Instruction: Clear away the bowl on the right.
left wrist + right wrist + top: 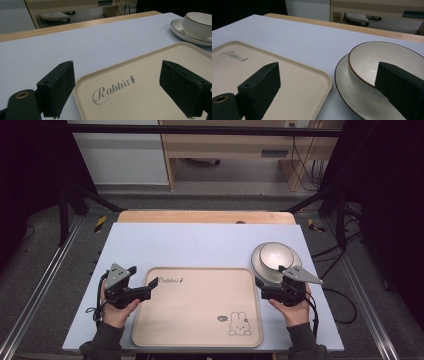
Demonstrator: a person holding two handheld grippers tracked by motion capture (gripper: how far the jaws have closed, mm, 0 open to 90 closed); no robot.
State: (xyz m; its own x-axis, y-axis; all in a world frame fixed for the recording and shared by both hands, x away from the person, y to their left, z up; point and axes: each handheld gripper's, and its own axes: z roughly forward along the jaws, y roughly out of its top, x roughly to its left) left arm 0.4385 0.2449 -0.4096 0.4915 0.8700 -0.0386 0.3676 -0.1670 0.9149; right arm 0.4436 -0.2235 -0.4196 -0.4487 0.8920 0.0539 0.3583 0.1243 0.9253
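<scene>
The table [200, 242], pale blue top, carries a beige tray [200, 320] at its near edge, centre — stiff, light, prob. plastic, w/ a raised rim to pinch. Toward the right edge sits a white plate [260, 270] w/ a bowl [274, 254] on it; ceramic by the look, so fragile and slick — best taken at the rim. Left hand-held gripper [150, 284] is at the tray's far-left corner, jaws apart, nothing held. Right hand-held gripper [272, 279] is spread wide at the plate's near side, also empty.
</scene>
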